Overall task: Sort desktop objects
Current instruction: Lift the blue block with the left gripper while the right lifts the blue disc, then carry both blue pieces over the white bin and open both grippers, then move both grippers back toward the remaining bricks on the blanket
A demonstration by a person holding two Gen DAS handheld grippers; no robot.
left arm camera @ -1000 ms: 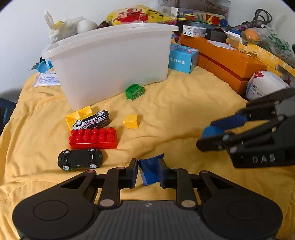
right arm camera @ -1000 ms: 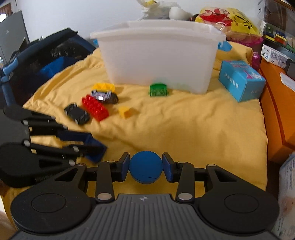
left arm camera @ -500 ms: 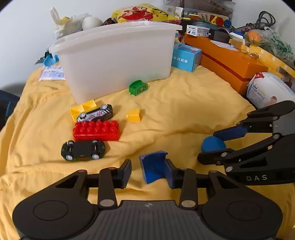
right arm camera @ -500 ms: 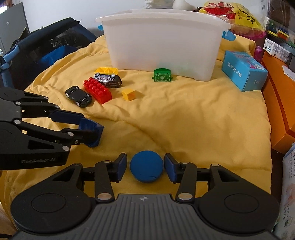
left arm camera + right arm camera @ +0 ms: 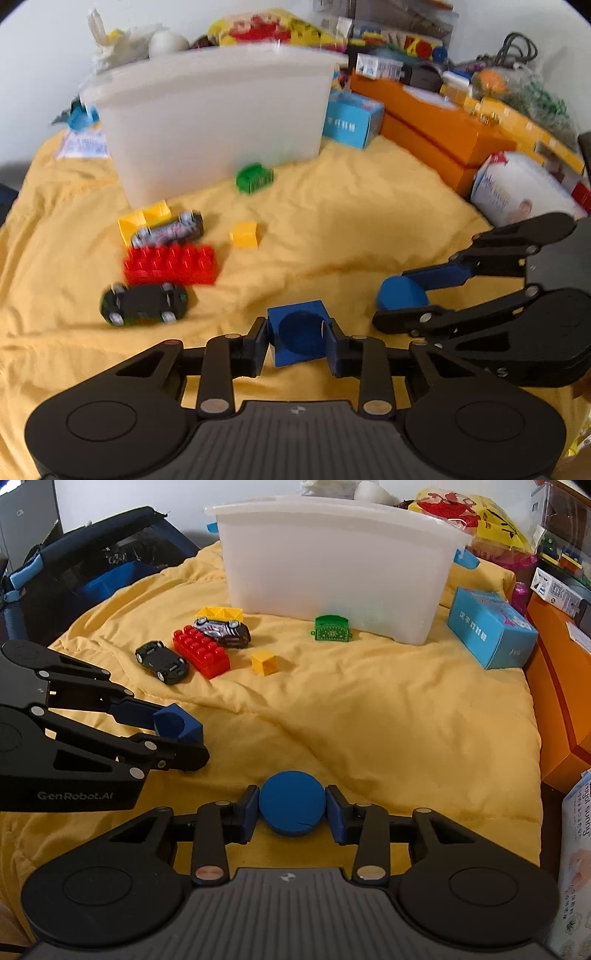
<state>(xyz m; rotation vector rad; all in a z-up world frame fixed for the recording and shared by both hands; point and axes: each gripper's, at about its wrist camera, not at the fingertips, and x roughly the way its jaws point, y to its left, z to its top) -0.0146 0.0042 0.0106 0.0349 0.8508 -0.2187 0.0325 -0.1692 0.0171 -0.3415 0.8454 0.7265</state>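
A: Left claw (image 5: 298, 342)?
B: Just closed in; pads pinch the blue cube (image 5: 297, 337), bottom centre.
A: Right claw (image 5: 291, 814)?
B: Also just narrowed, clamps the blue disc (image 5: 291, 803), bottom centre. Bare yellow blanket (image 5: 388, 716) mid-frame; bin (image 5: 332, 565) up top, toys upper left.

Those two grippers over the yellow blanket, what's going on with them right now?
A person is sorting toys with a gripper in each hand. The left gripper has just closed on a blue block with a round hollow; the right gripper has just closed on a blue disc. Both are low over the yellow blanket. Further off lie a red brick, two toy cars, small yellow pieces and a green piece, in front of the white bin.
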